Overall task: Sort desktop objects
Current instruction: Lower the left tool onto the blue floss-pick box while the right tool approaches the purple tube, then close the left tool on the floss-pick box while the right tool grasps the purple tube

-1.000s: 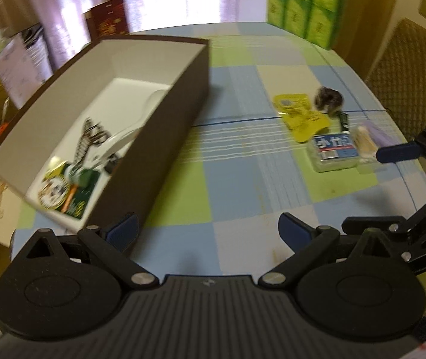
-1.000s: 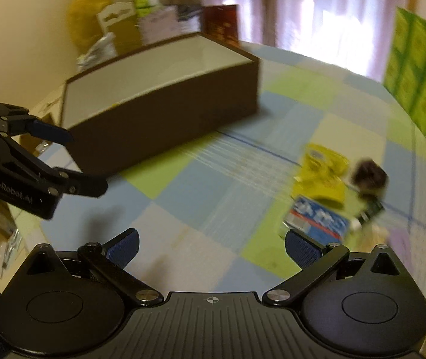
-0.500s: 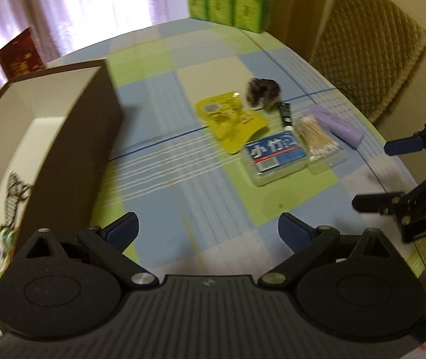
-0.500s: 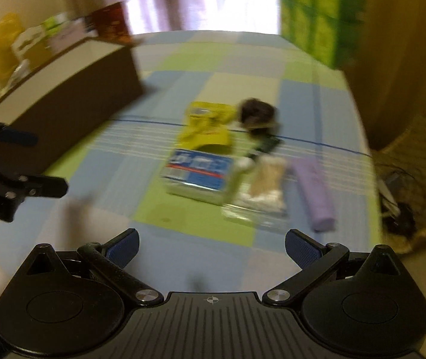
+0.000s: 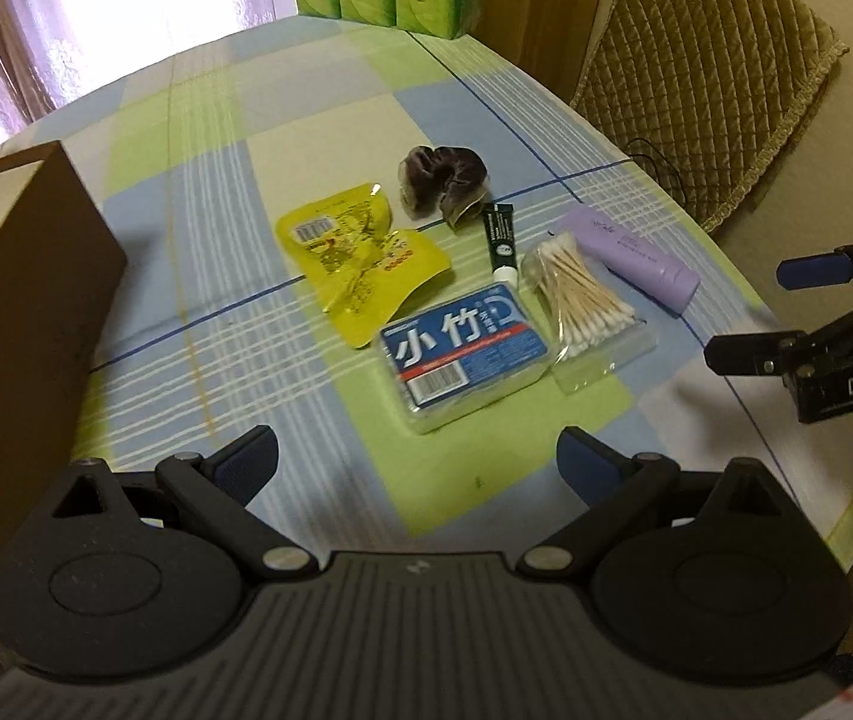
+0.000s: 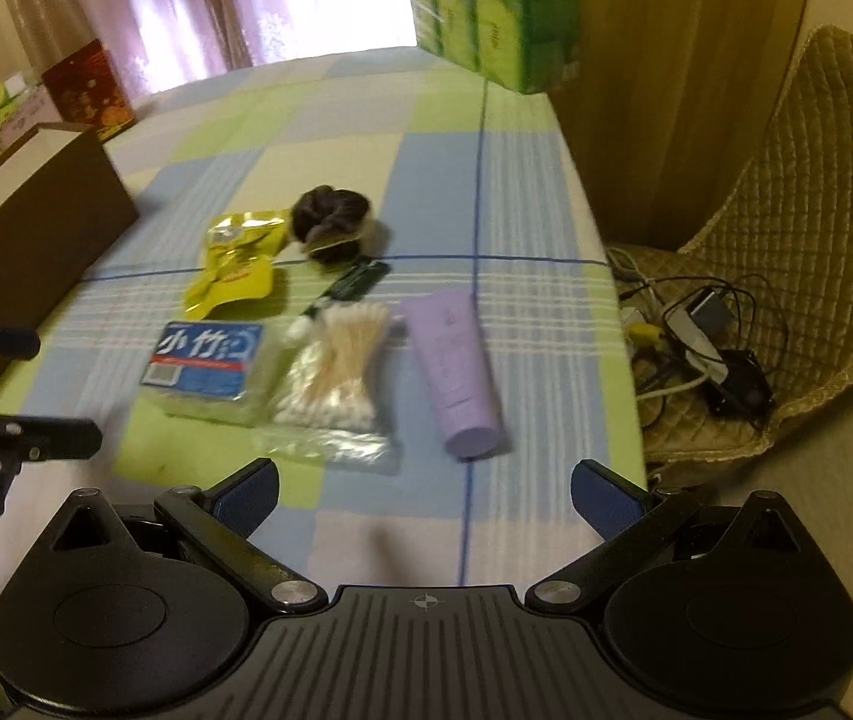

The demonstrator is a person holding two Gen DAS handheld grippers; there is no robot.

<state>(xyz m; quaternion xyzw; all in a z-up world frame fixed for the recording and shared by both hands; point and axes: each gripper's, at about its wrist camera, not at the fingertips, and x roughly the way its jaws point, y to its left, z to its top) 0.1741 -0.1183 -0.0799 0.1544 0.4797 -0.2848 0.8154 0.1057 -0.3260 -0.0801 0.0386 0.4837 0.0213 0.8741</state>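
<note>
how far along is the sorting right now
Done: cannot tell, the brown box interior is hidden. In hand: nothing; left tongs and right tongs are open. Left: yellow packet, blue pack, cotton swabs, purple tube.

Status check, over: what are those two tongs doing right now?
Left tongs open, empty. Right tongs open, empty, above table. Swab bag, purple tube, blue pack loose beside brown box. Nothing blocking.

This looks like a home dining room: a checked tablecloth (image 5: 330, 138) covers the table, with sheer curtains (image 6: 198, 0), a quilted chair (image 5: 702, 78) and stacked green tissue packs (image 6: 486, 12) nearby.
</note>
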